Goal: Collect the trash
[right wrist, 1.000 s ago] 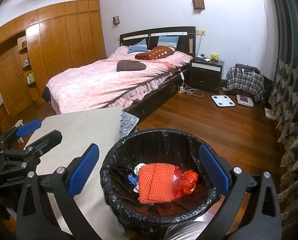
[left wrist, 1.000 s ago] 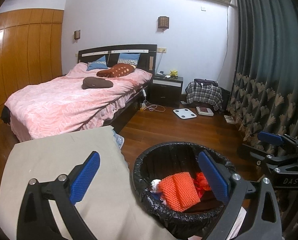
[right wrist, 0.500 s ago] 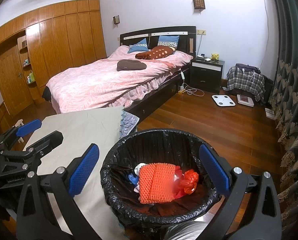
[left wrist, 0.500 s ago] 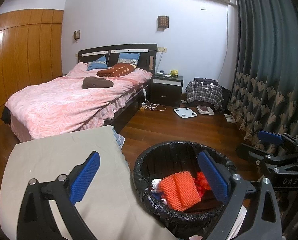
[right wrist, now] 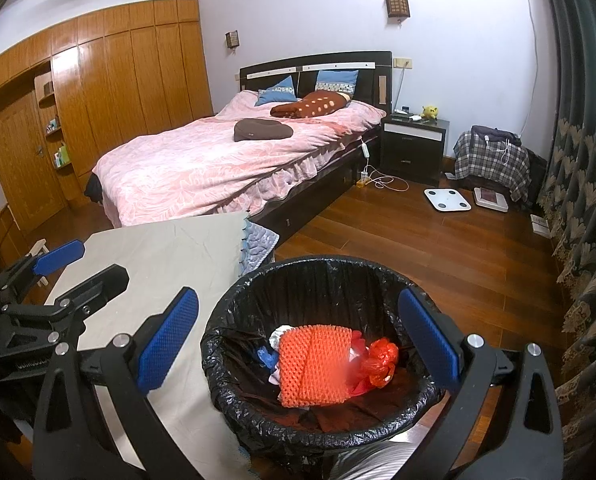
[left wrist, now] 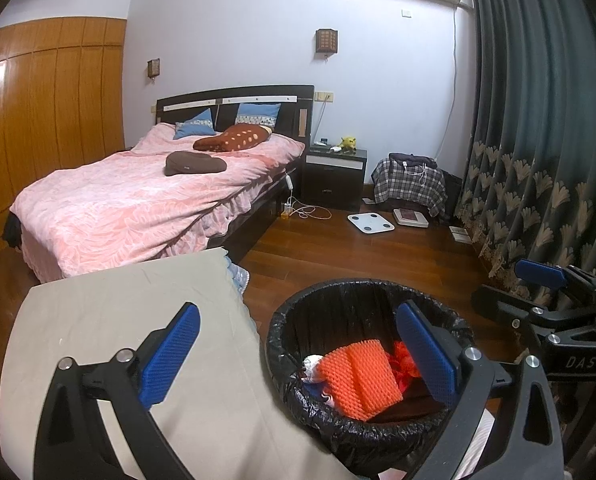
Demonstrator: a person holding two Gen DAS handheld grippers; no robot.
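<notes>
A black-lined trash bin (left wrist: 310, 400) (right wrist: 234, 392) stands on the wood floor beside a cloth-covered table. In it lie an orange foam net (left wrist: 358, 380) (right wrist: 314, 364), a red plastic bag (right wrist: 380, 360) and small white and blue scraps. My left gripper (left wrist: 298, 356) is open and empty, held above the table's edge and the bin. My right gripper (right wrist: 298, 344) is open and empty, held above the bin. Each gripper shows at the side of the other's view, the right one (left wrist: 546, 292) and the left one (right wrist: 54, 276).
The beige-clothed table (left wrist: 118, 320) (right wrist: 158, 252) lies left of the bin. A pink bed (left wrist: 138, 200) stands beyond it, with a dark nightstand (left wrist: 334, 176). A white scale (left wrist: 370, 222) and a cable lie on the floor. Dark curtains (left wrist: 538, 140) hang on the right.
</notes>
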